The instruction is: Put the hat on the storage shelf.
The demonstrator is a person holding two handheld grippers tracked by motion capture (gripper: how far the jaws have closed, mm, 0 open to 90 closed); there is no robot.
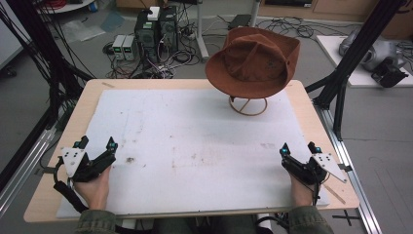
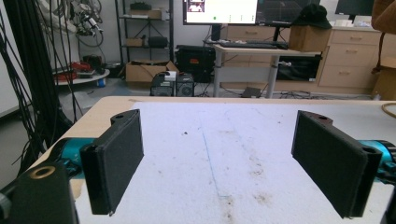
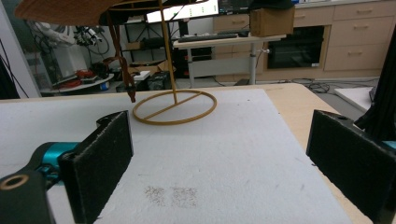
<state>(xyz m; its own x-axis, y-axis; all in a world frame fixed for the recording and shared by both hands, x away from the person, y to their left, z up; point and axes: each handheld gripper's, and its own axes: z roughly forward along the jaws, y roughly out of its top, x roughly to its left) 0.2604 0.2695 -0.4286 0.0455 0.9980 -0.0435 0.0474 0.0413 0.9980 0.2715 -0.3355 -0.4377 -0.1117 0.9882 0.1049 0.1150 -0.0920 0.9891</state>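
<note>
From above, my left gripper (image 1: 98, 144) rested at the near left of the white mat (image 1: 195, 141), jaws wide apart and holding nothing. My right gripper (image 1: 298, 147) sat at the near right, jaws likewise spread and empty. A brown hat (image 1: 253, 61) perched on a wire stand (image 1: 248, 106) at the far side of the mat, well apart from both.

Through my left gripper view, the gripper (image 2: 217, 163) gaped over bare, stained mat (image 2: 224, 140).

Through my right gripper view, the gripper (image 3: 219, 163) stood wide, and the stand's ring base (image 3: 174, 108) lay ahead under the hat brim (image 3: 65, 10).
</note>
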